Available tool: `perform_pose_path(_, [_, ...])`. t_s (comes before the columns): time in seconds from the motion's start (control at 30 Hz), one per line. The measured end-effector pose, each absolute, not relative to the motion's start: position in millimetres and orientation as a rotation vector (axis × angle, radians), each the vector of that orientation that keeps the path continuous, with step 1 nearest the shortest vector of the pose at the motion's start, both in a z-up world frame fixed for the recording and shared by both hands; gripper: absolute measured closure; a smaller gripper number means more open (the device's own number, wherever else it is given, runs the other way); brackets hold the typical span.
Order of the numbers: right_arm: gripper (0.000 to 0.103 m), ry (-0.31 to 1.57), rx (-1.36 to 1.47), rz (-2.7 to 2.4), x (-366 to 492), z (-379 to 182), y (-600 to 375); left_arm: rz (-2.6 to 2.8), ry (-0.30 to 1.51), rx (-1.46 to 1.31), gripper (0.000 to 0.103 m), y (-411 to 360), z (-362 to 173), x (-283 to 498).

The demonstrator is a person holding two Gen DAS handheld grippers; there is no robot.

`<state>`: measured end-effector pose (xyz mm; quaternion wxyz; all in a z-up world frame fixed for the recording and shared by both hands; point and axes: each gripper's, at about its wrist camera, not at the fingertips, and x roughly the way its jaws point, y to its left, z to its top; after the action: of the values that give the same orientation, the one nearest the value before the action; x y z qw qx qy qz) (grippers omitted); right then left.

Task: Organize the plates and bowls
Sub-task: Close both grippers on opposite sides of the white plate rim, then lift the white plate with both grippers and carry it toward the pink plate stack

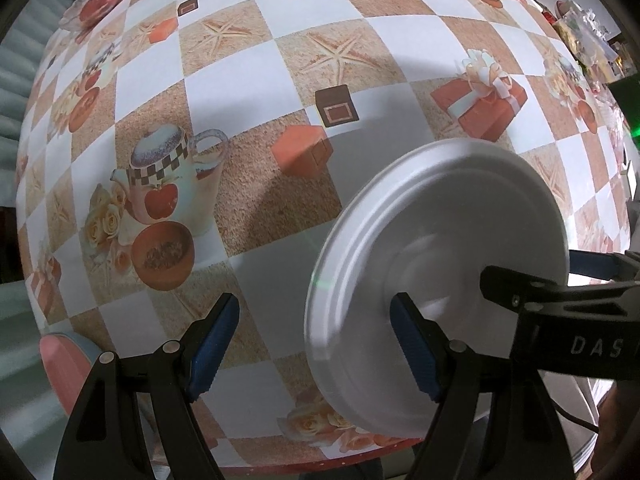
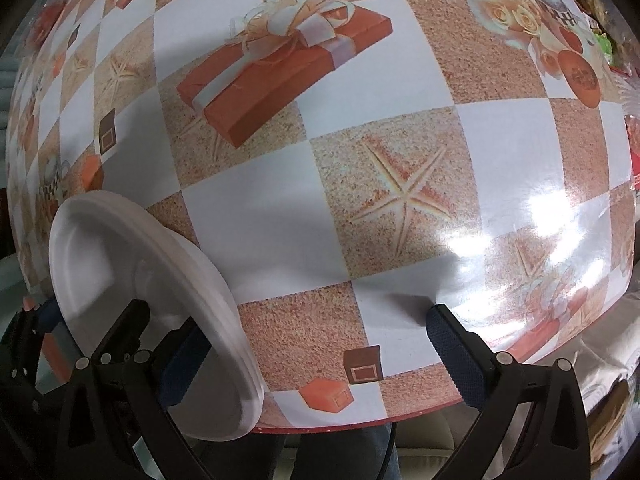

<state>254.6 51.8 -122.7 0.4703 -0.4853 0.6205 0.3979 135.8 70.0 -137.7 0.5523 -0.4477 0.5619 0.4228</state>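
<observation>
Round white foam plate [image 1: 440, 264], ribbed rim, tilted up on edge above the near table edge, its underside toward the left gripper [image 1: 316, 344], whose jaws gape empty. Right gripper [image 2: 312, 360]: can't confirm a grip. Glossy checkered printed tablecloth [image 2: 260, 208] beneath.

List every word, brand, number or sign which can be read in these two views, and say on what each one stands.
"DAS": pale letters on the black body of the right gripper, in the left wrist view; the frame edge cuts off whatever follows.
Packets at the table's far edge: print too small and blurred to read.
Tablecloth: pictures only, no words.
White plate: no marking visible.
</observation>
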Motion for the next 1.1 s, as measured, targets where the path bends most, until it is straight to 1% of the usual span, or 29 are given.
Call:
perform_pose_path(0.07, [0.002, 1.511, -1.206, 0.975, 249.3, -119.5, 47.3, 0.995, 1.334, -1.057, 0.022, 68.4, -137.5, 138.2])
perform_pose_path(0.3, [0.031, 1.503, -1.193, 1.035, 234.1, -108.3, 40.1, 0.973, 1.337, -1.061, 0.024, 60.0, -139.0, 138.9])
perform_pose_path(0.37, [0.039, 1.508, -1.185, 1.049, 229.6, -105.9, 39.2, 0.962, 1.326, -1.068, 0.028, 57.9, -138.4, 138.5])
perform_pose_path(0.43, [0.057, 1.519, -1.175, 1.071, 224.1, -103.4, 38.7, 0.945, 1.317, -1.076, 0.035, 56.3, -138.2, 137.9])
perform_pose_path(0.47, [0.061, 1.527, -1.17, 1.082, 220.4, -102.3, 39.0, 0.937, 1.311, -1.08, 0.037, 55.5, -137.8, 138.4])
perform_pose_path(0.53, [0.074, 1.531, -1.172, 1.098, 211.7, -99.0, 43.0, 0.918, 1.299, -1.091, 0.049, 52.7, -136.3, 140.6])
perform_pose_path(0.57, [0.077, 1.53, -1.176, 1.101, 207.5, -98.3, 43.9, 0.908, 1.292, -1.095, 0.053, 50.8, -134.3, 143.6])
perform_pose_path(0.6, [0.078, 1.525, -1.182, 1.104, 203.1, -97.4, 44.2, 0.89, 1.283, -1.101, 0.063, 49.3, -133.5, 145.4])
perform_pose_path(0.63, [0.078, 1.516, -1.189, 1.099, 200.7, -96.6, 44.4, 0.885, 1.286, -1.094, 0.064, 47.5, -132.5, 147.5])
perform_pose_path(0.87, [0.078, 1.53, -1.198, 1.096, 193.8, -100.0, 42.0, 0.882, 1.271, -1.098, 0.066, 36.9, -131.1, 142.7])
perform_pose_path(1.1, [0.078, 1.52, -1.244, 1.123, 160.2, -104.6, 36.3, 0.911, 1.26, -1.122, 0.066, 22.7, -137.0, 105.4])
